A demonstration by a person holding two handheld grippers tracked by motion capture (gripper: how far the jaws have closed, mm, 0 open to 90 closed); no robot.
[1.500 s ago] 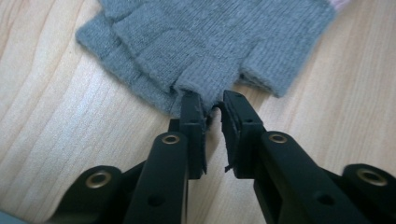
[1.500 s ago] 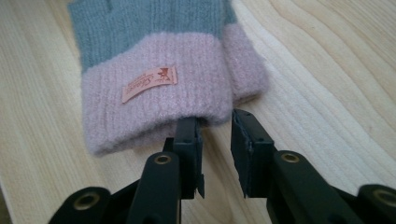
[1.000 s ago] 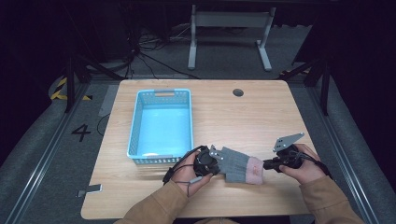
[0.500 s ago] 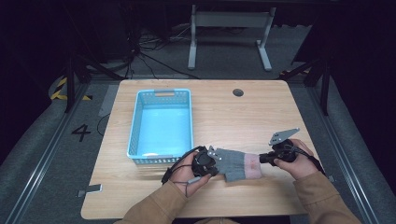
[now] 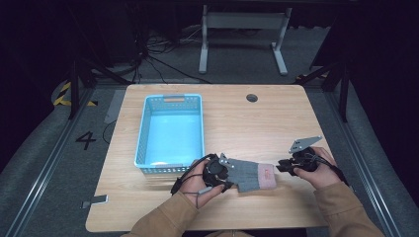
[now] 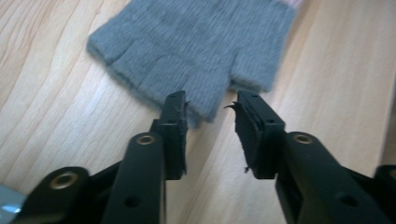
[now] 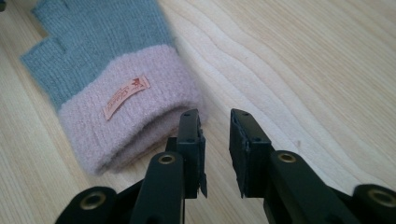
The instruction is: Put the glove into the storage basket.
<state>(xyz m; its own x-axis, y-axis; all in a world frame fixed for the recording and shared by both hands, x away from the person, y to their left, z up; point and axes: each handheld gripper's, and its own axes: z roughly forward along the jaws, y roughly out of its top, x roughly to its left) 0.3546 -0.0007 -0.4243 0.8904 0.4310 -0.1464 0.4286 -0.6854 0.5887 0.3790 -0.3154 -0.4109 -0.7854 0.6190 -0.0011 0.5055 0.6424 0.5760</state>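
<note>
Holding both grippers parted, we have just been opening the left gripper [image 6: 208,109] and right gripper [image 7: 215,126] beside the flat, fuzzy knitted grey glove [image 5: 249,174] with its pink ribbed cuff [image 7: 126,123], nothing between their jaws.

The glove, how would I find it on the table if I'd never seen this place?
Start at the wooden table and find the blue basket on its left half. Just past the basket's near right corner, close to the table's near edge, the glove lies flat between the left gripper and the right gripper. It is the only soft thing there: grey knit, fingerless, with a pink cuff and a small label.
</note>
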